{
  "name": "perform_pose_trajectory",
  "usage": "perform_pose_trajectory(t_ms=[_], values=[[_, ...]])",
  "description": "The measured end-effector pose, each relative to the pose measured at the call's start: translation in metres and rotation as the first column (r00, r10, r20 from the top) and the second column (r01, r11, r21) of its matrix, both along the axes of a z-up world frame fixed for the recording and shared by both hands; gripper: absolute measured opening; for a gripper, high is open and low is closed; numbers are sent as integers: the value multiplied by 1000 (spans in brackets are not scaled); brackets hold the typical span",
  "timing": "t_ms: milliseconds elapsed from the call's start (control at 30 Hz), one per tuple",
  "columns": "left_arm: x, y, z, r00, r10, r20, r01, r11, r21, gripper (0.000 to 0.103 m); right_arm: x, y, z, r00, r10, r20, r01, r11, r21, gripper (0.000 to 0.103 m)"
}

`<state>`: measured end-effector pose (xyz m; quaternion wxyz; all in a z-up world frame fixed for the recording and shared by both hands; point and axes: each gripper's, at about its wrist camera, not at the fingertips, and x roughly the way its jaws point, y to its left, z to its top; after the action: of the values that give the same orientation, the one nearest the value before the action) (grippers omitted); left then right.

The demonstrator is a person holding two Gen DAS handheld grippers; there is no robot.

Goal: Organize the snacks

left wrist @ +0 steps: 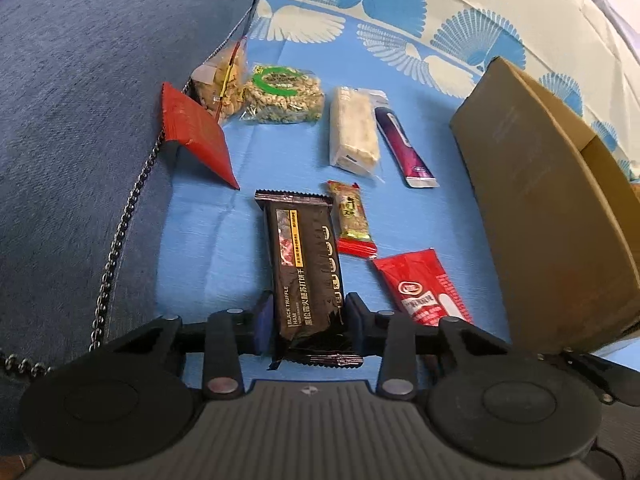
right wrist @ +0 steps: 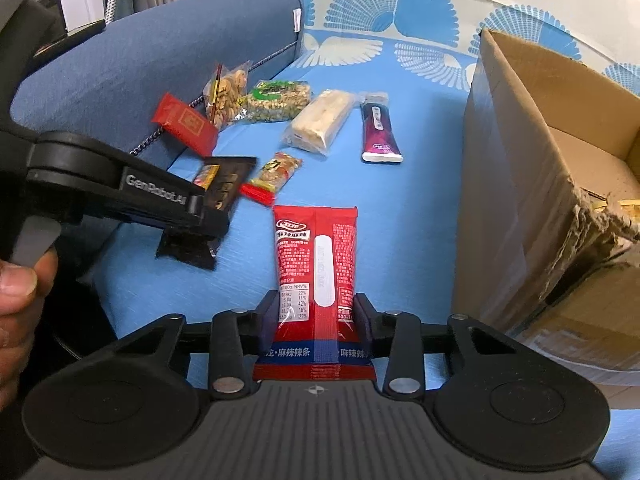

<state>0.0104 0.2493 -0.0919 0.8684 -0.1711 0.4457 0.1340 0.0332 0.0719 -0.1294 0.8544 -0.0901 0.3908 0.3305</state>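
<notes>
My left gripper [left wrist: 309, 312] is shut on a black cracker packet [left wrist: 304, 264] that lies lengthwise on the blue sheet; it also shows in the right wrist view [right wrist: 224, 188] with the left gripper [right wrist: 200, 216] on it. My right gripper [right wrist: 316, 312] is shut on a red spicy-strip packet [right wrist: 316, 264], which shows in the left wrist view [left wrist: 424, 288] too. A brown cardboard box [right wrist: 520, 184] stands open at the right, also in the left wrist view [left wrist: 532, 184].
On the sheet lie a small green-and-red bar [left wrist: 352, 216], a pale wafer pack [left wrist: 354, 132], a purple tube pack [left wrist: 404, 144], a green-label nut cake [left wrist: 284, 96], a bag of nuts [left wrist: 220, 80] and a red packet [left wrist: 196, 132]. A dark blue cushion [left wrist: 80, 100] lies left.
</notes>
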Motion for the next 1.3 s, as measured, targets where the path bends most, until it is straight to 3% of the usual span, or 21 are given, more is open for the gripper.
perform_pose_trajectory(t_ms=[267, 400, 567, 967, 1200, 1300], values=[[-15, -3, 7, 1000, -3, 7, 4, 1000, -28, 42, 6, 0, -2, 999, -14, -35, 14, 1000, 15, 52], [-8, -9, 2, 1000, -16, -19, 16, 1000, 8, 55, 7, 2, -4, 999, -13, -43, 14, 1000, 13, 54], [-2, -17, -2, 998, -45, -36, 47, 997, 56, 62, 8, 4, -7, 999, -5, -45, 6, 1000, 3, 55], [3, -21, -6, 997, -51, -61, 57, 995, 88, 61, 5, 4, -9, 1000, 11, -19, -11, 1000, -20, 54], [3, -21, -7, 997, -49, -60, 55, 994, 98, 45, 4, 2, -9, 1000, 10, 0, -10, 1000, -29, 43], [2, -19, -6, 998, -47, -49, 52, 995, 88, 43, 4, 0, -7, 1000, -2, 7, 2, 1000, -21, 38]])
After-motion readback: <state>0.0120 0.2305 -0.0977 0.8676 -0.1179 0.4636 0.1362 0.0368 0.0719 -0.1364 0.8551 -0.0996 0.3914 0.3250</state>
